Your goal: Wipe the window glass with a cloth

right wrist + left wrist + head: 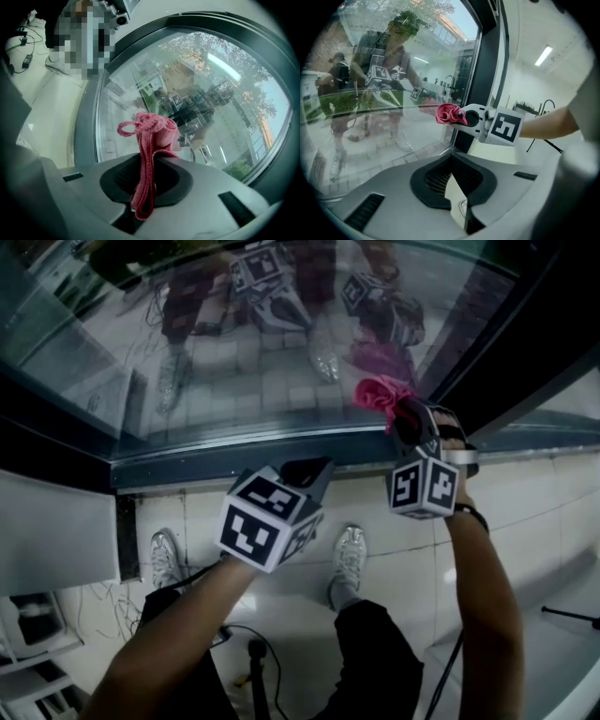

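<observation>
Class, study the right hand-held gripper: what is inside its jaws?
A pink cloth is clamped between the right hand-held gripper's jaws, its bunched end sticking out towards the glass. The pinched stretch itself is covered by the jaws.

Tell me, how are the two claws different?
The right claw pinches a pink cloth; the left claw holds nothing. The right claw is up at the window glass; the left claw sits lower, by the frame. Both carry a black-and-white marker cube.
</observation>
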Action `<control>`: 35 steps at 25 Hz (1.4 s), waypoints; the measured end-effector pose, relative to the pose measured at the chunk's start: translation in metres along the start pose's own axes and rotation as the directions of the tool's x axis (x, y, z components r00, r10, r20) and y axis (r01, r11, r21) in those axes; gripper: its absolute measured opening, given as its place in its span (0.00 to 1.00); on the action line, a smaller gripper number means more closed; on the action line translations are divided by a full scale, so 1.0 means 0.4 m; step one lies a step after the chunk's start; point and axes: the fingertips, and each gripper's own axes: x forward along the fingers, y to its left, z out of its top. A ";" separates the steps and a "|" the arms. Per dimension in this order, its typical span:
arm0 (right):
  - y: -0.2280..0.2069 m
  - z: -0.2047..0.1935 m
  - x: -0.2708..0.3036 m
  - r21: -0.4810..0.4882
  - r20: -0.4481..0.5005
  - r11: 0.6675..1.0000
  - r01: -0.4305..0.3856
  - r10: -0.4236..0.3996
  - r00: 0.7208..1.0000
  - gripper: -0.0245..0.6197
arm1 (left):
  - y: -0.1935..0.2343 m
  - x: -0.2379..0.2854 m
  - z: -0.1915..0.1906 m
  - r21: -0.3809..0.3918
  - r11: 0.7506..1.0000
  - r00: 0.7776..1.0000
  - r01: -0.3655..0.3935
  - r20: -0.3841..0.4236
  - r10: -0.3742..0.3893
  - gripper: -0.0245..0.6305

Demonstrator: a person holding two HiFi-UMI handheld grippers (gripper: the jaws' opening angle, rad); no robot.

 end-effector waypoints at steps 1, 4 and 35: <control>0.014 -0.005 0.005 0.014 -0.008 1.000 -0.009 0.009 1.000 0.12 | -0.001 -0.001 -0.006 -0.006 1.000 1.000 0.000 -0.003 0.000 0.04; 0.034 -0.007 0.019 0.083 -0.019 0.996 -0.010 0.012 1.000 0.12 | -0.001 -0.002 -0.018 -0.022 1.000 1.000 -0.001 -0.008 0.001 0.04; 0.179 0.137 0.117 0.871 -0.142 0.478 0.111 0.029 0.989 0.12 | 0.276 -0.256 -0.207 -0.101 0.964 0.968 -0.246 -0.077 0.239 0.04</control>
